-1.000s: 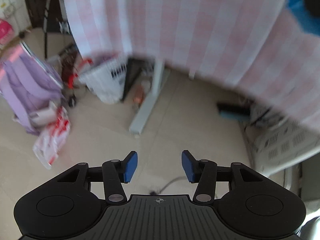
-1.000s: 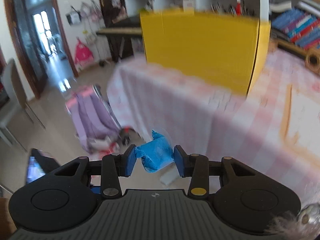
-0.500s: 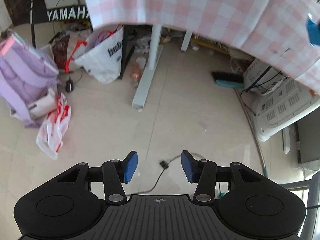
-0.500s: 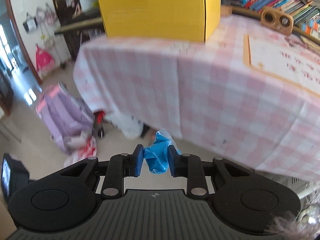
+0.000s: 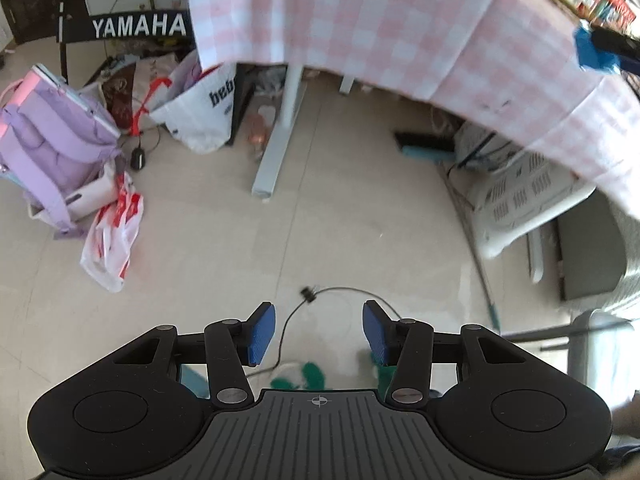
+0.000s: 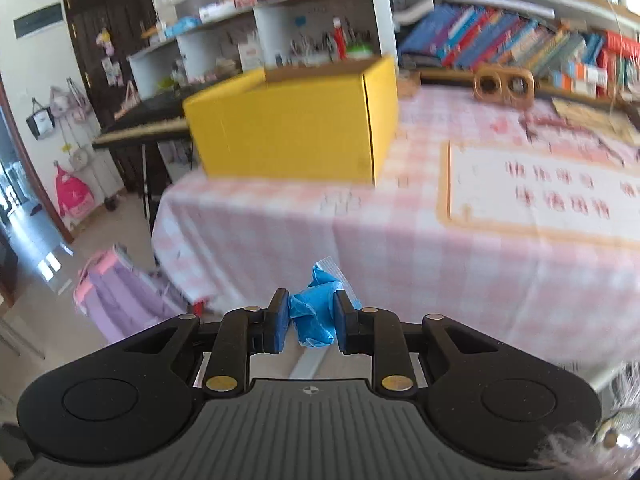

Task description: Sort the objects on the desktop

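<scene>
Blue wrapper (image 6: 314, 314) now pinched tighter by right claw (image 6: 310, 326).

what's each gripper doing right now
left gripper: open, empty
right gripper: shut on blue wrapper

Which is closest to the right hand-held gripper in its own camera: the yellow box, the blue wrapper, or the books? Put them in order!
1. Blue wrapper: pinched in the right hand-held gripper.
2. Yellow box: on the table, ahead and slightly left.
3. Books: on the shelf behind the table, upper right.
</scene>
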The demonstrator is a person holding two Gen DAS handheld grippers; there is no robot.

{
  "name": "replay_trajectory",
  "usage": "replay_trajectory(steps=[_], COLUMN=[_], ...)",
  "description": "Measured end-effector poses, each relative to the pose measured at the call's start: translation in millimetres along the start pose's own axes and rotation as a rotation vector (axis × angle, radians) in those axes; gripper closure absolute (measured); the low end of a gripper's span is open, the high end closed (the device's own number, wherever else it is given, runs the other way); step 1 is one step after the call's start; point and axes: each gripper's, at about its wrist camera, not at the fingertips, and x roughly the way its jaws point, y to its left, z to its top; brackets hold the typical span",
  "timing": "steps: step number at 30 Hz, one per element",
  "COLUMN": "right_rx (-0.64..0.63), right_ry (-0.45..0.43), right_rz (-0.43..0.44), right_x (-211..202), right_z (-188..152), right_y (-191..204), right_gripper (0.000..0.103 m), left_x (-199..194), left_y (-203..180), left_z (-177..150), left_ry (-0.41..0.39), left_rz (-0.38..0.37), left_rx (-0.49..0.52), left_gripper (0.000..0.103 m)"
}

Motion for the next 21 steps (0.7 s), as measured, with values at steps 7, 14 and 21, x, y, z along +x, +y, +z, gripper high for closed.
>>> replay_trajectory(steps=[7, 14, 21], right_rx=[-0.016, -0.083, -0.120], right_ry=[0.083, 0.120, 0.192], right_rz=[0.024, 0.006, 0.011], right_x=[30, 115, 186], right_z=[-53, -137, -217], right_y=[-5, -31, -51], right_gripper=[0.082, 0.082, 0.082], left_x=[122, 367, 518], left_y=[8, -1, -16], left_z=[18, -14, -70], left_ry=[-0.022, 0.025, 0.056], left_rz=[0.005, 0.137, 0.181], left_rx=[0.014, 0.025, 0.065], left_gripper=[0.053, 0.055, 0.055])
